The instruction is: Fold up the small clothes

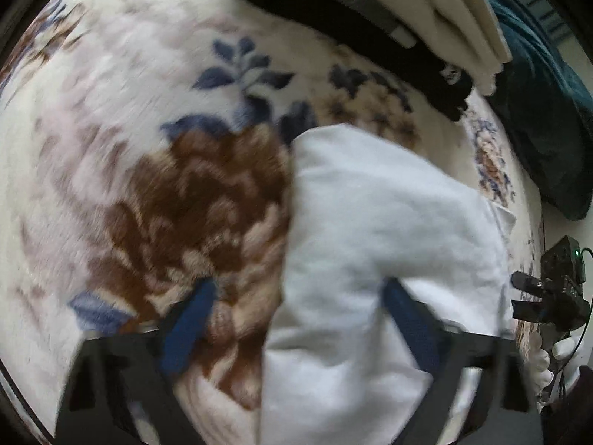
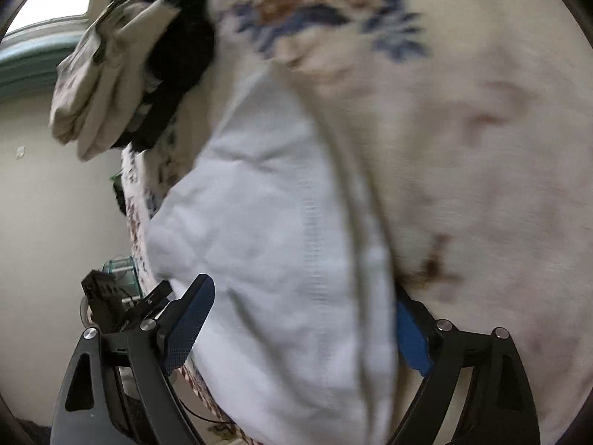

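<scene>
below, both tongs (image 1: pixel 296 319) (image 2: pixel 300 319) gape wide astride the white garment (image 1: pixel 370 222), pads off it, floral blanket (image 1: pixel 129 111) bare beside.

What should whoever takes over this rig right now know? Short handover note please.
Left gripper: jaws apart over the white garment, pads not pressing it.
Right gripper: jaws wide open around the same white garment, no grip.
The garment lies on the floral blanket, near its edge, apparently folded over; both views are blurred.
At the far side, a black garment with a cream garment on top, folded and stacked.
Done: the stack looks finished. Left: finish or tidy the white garment's fold, then probably move it to the stack.
</scene>
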### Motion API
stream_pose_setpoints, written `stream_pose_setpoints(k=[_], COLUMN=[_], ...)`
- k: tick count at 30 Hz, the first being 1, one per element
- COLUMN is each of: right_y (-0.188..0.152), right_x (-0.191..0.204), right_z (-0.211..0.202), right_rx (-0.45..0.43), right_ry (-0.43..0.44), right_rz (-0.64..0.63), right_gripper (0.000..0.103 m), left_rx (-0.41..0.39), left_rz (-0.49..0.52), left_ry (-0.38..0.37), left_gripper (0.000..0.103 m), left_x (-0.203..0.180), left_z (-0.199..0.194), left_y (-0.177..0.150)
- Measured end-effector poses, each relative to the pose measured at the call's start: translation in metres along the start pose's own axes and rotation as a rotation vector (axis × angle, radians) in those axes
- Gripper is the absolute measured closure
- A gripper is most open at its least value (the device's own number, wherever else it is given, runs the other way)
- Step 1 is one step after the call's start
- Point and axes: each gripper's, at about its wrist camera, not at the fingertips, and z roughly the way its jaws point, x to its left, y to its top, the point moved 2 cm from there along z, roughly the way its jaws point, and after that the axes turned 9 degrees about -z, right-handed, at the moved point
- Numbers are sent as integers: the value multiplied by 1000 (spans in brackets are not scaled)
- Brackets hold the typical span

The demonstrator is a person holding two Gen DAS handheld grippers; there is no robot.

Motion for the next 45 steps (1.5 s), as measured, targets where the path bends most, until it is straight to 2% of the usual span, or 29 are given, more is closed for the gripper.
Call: stream_pose_setpoints(k=[1, 2, 3, 6, 12, 15, 18, 21, 24, 25, 29, 33, 37, 38, 41, 43, 45], right_y=[0, 0, -2, -7, -13, -16, -14, -9, 12, 20, 87, 162, 228, 243, 268, 276, 277], right_x=[6, 9, 10, 15, 49, 73, 106, 140, 193, 207, 273, 311, 310, 305, 282, 269, 261], right_z=[3, 6, 11, 12, -20, -40, -64, -94, -120, -130, -155, -144, -101, -84, -42, -24, -17], right_rx=[9, 13, 20, 2, -61, -92, -140, -194, -258, -277, -379, -445, -460, -458, -398, -370, -377], right_ry=[6, -4, 4, 26, 27, 28, 47, 71, 97, 105, 126, 100, 24, -41, -161, -189, -208], right_rz=[-12, -19, -12, 15, -32, -66, -85, -108, -144, -157, -212, -241, -208, -206, -174, -149, -138], right_gripper=[26, 48, 72, 85, 88, 88, 88, 88, 88, 88, 88, 88, 88, 88, 88, 88, 88], left_rx=[1, 6, 7, -6, -38, -76, -115, -154, -203, -212, -277, -291, -199, -184, -146, -147, -158], left_rz=[8, 4, -5, -3, 31, 69, 86, 109, 160, 171, 234, 252, 233, 238, 265, 283, 272], left_ry=[-37, -56, -70, -68, -124, -138, -170, -203, -224, -229, -208, -162, -70, -14, 65, 87, 75], left_gripper=[71, 89, 91, 93, 94, 94, 94, 94, 94, 94, 94, 94, 90, 89, 85, 77, 68], left_x=[-3, -8, -11, -14, -24, -32, -41, -55, -84, -97, -132, -152, -154, -152, -149, -149, -147], left_z=[-2, -3, -4, -10, -50, -85, -124, -175, -234, -240, -279, -267, -195, -174, -133, -125, -127], left_y=[1, 1, 3, 3, 2, 6, 23, 52, 99, 114, 195, 287, 359, 368, 372, 368, 368])
